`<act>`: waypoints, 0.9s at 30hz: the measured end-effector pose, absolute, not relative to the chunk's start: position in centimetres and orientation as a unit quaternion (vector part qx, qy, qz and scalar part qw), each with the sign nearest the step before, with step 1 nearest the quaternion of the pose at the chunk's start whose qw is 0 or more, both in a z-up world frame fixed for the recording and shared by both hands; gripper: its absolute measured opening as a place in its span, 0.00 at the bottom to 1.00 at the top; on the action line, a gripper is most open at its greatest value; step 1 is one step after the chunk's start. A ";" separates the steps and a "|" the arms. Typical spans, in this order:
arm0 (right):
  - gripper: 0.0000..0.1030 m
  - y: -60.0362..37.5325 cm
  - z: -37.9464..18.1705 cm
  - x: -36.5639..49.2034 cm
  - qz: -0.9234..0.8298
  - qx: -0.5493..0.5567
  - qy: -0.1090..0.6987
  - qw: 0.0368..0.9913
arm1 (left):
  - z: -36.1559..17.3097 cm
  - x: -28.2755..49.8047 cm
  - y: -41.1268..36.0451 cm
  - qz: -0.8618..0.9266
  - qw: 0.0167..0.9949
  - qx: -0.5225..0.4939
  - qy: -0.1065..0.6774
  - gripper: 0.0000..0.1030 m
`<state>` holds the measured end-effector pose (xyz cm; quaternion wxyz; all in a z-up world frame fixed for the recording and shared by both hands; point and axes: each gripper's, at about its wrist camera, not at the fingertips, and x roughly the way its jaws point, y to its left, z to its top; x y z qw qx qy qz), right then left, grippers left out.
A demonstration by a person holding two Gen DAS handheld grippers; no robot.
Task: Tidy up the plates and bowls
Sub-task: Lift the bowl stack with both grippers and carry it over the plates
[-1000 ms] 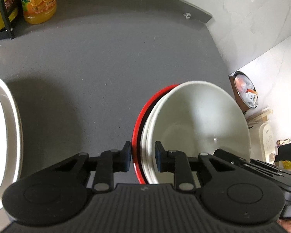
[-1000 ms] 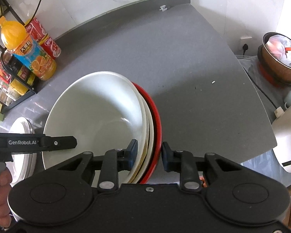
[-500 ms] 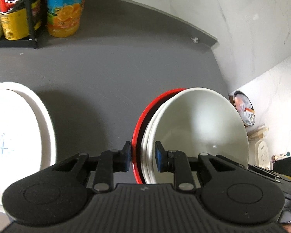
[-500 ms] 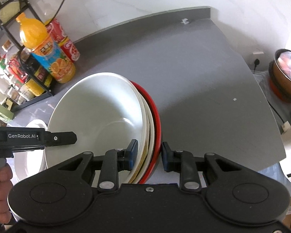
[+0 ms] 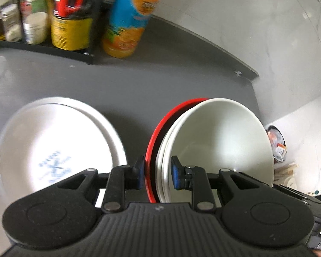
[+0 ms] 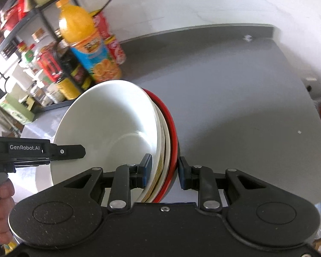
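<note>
A nested stack of bowls [image 5: 220,141] [image 6: 109,124], white ones inside a red outer bowl [image 5: 154,145] [image 6: 171,132], hangs above the grey counter [image 5: 117,81]. My left gripper [image 5: 156,174] is shut on the stack's rim from one side. Opposite it, my right gripper [image 6: 163,171] is clamped on the rim, one finger inside the white bowl and one outside the red. A stack of white plates [image 5: 55,150] with a blue mark lies on the counter to the left of the bowls.
An orange juice bottle [image 5: 128,21] [image 6: 85,42], red cans [image 6: 111,36] and a black rack [image 5: 42,21] of jars and tins stand at the back left. A hand [image 6: 0,218] holds the left gripper's handle. Bare counter [image 6: 246,98] stretches right to the edge.
Both grippers have carried the bowl stack leftward and tilted up. The white plates have come fully into the left wrist view, and the bottle and rack are nearer.
</note>
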<state>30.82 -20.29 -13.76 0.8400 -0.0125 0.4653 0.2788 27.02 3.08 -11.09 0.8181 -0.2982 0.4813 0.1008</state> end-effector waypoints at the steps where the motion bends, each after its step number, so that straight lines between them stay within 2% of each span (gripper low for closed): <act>1: 0.25 -19.7 -13.7 30.7 0.283 -0.014 0.465 0.839 | -10.9 26.6 3.6 0.105 0.818 -0.300 0.480 0.23; 13: 0.25 -12.3 -13.1 28.3 0.316 -0.033 0.461 0.829 | -10.1 22.5 10.5 0.136 0.816 -0.318 0.463 0.23; 27: 0.24 -6.0 -14.2 25.2 0.304 -0.038 0.478 0.823 | -11.8 19.4 17.0 0.130 0.809 -0.323 0.474 0.23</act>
